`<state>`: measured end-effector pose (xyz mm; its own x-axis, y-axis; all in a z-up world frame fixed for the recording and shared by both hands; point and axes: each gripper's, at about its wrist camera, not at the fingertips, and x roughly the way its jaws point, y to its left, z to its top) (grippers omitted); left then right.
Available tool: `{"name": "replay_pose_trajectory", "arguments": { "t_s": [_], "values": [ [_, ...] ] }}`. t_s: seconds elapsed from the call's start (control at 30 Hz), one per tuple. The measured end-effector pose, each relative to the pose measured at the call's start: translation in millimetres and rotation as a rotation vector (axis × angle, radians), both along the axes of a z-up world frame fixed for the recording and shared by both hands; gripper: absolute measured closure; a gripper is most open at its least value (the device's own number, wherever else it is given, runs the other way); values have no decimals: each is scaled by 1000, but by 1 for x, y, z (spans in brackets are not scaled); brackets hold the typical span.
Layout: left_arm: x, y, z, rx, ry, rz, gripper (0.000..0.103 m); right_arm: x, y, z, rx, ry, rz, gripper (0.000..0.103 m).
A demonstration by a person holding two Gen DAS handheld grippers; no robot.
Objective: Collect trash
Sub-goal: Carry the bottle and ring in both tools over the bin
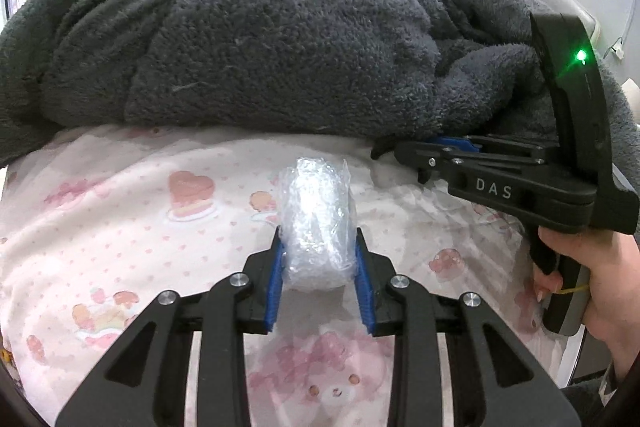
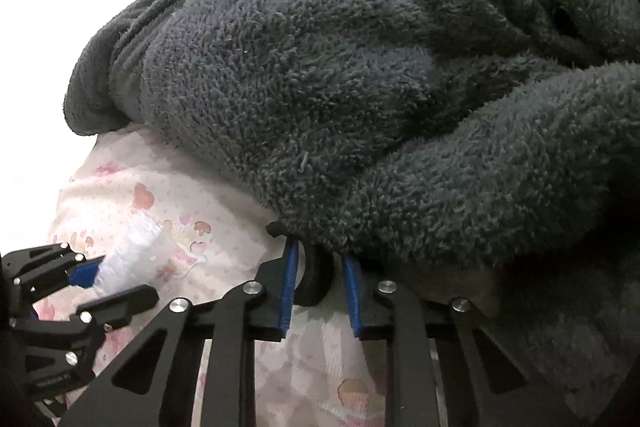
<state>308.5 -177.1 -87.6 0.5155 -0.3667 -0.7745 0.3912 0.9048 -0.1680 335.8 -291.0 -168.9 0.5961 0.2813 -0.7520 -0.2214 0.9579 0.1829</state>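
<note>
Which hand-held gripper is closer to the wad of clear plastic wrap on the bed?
Left. The left hand-held gripper is clamped on the plastic wrap wad itself. The right hand-held gripper is off to its side, at the grey fleece blanket's edge, around a small black object.

The black object (image 2: 316,281) between the right gripper (image 2: 320,267)'s pads runs under the grey fleece blanket (image 2: 360,67), its far part hidden. What it is cannot be told.

blanket (image 1: 260,39): dark grey | sheet (image 1: 120,227): white, pink hearts | pads (image 1: 276,287): blue
</note>
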Motion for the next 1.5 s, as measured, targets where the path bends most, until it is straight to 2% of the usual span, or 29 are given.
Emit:
{"name": "replay_pose_trajectory", "arguments": {
  "t_s": [0.1, 0.23, 0.53, 0.87, 1.23, 1.5],
  "values": [
    [-3, 8, 12, -19, -15, 10, 69, -5, 3, 4, 3, -8, 7, 89],
    [-18, 16, 21, -37, -27, 18, 69, -18, 9, 11, -4, -26, 32, 91],
    [-51, 33, 32, -67, -60, 41, 69, -50, 3, 14, 28, -46, 11, 92],
    [-73, 50, 48, -85, -87, 81, 69, -88, -7, 34, 82, -90, 9, 92],
    [-98, 93, 55, -78, -78, 158, 69, -122, 30, 70, 90, -177, 41, 92],
    [-117, 125, 49, -30, -59, 182, 69, -134, 66, 92, 114, -231, 69, 92]
  ]
}}
